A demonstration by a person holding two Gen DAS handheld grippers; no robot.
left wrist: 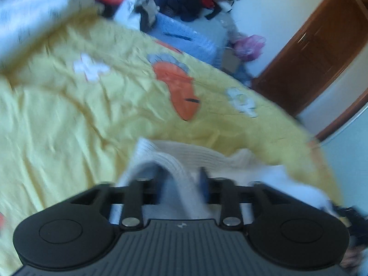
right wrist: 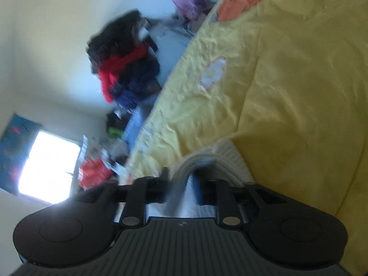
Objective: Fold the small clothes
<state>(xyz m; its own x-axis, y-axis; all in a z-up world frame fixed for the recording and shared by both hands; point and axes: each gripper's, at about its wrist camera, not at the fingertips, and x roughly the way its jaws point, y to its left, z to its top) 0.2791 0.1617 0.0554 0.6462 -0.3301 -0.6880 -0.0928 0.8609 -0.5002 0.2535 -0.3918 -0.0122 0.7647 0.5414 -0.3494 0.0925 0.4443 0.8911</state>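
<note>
- Left gripper (left wrist: 181, 179): jaws pressed in on a fold of white ribbed knit garment (left wrist: 195, 154); cloth arches up between the fingers and drapes back toward the camera.
- Right gripper (right wrist: 181, 179): likewise pinching the white ribbed knit garment (right wrist: 227, 158), a bunched edge caught between the jaws.
- Garment sits low in both views, just above the yellow bedspread (left wrist: 69, 115); whether it touches the bed, cannot tell. Both frames blurred.
- Bedspread wrinkled, with an orange carrot patch (left wrist: 181, 92) and white flower patches (left wrist: 90, 69).
- Past the bed's far edge: a heap of dark and red clothes (right wrist: 124, 69) against the pale wall, and a pink bag (left wrist: 249, 46).
- Left view: brown wooden door (left wrist: 317, 46) at right.
- Right view: bright window (right wrist: 48, 165) low at left.
</note>
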